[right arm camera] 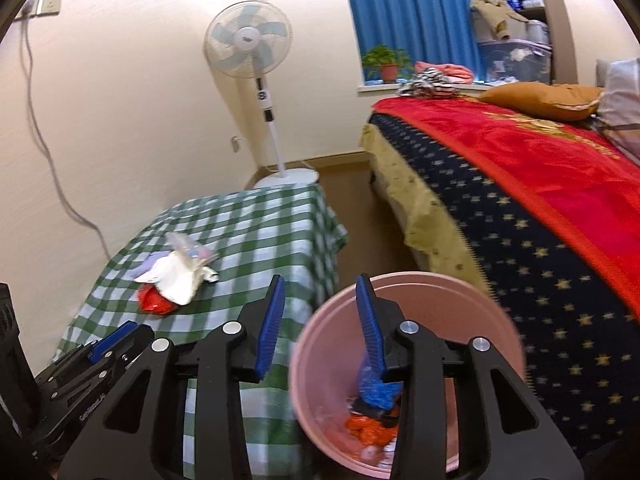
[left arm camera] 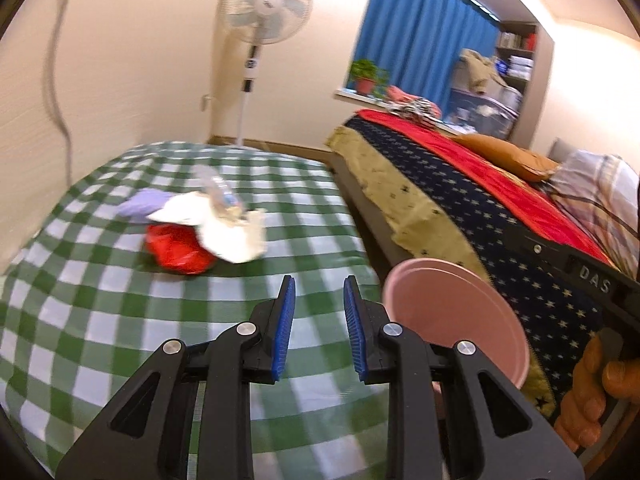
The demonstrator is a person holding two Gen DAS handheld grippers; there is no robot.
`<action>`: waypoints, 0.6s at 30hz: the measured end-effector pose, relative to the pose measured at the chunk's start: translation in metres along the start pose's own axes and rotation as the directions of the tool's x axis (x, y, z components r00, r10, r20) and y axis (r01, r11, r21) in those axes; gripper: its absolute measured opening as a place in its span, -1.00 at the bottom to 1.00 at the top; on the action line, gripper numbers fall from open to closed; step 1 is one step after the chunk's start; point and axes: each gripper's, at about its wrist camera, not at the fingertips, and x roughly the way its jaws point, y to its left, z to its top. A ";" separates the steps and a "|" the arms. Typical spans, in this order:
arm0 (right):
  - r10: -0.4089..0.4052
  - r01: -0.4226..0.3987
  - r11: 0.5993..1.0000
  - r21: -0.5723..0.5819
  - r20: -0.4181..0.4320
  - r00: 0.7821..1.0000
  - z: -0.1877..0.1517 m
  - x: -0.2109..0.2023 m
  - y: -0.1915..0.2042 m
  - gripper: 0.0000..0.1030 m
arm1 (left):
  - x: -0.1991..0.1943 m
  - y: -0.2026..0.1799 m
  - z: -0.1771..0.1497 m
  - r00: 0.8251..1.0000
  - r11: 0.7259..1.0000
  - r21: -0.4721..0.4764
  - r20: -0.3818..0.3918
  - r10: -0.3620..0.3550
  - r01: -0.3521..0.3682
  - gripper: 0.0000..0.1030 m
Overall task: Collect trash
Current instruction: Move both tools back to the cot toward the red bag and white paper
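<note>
A trash pile lies on the green checked table: a red bag, white crumpled paper, a purple scrap and a clear plastic bottle. My left gripper is open and empty, short of the pile. In the right wrist view the pile lies far left. My right gripper stands open, its right finger inside a pink bin that holds red and blue trash. The bin also shows in the left wrist view.
A bed with a red and star-patterned cover stands to the right across a narrow floor gap. A standing fan is at the far wall. A cable hangs down the left wall. A potted plant sits on the sill.
</note>
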 end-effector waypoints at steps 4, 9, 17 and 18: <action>0.055 -0.055 0.998 -0.015 -0.012 0.998 -0.003 0.017 0.022 -0.37 | 0.001 0.025 0.002 0.997 0.996 -0.054 0.012 0.074 -0.073 -0.51; 0.108 -0.108 0.994 -0.018 -0.032 0.994 -0.005 0.039 0.044 -0.38 | 0.002 0.052 0.004 0.988 0.981 -0.122 0.017 0.154 -0.151 -0.51; 0.187 -0.190 0.981 -0.030 -0.079 0.979 -0.009 0.083 0.078 -0.38 | 0.013 0.087 0.005 0.977 0.961 -0.183 0.002 0.212 -0.208 -0.51; 0.195 -0.199 0.980 -0.029 -0.088 0.977 -0.009 0.088 0.081 -0.38 | 0.015 0.090 0.006 0.977 0.959 -0.189 -0.002 0.213 -0.210 -0.51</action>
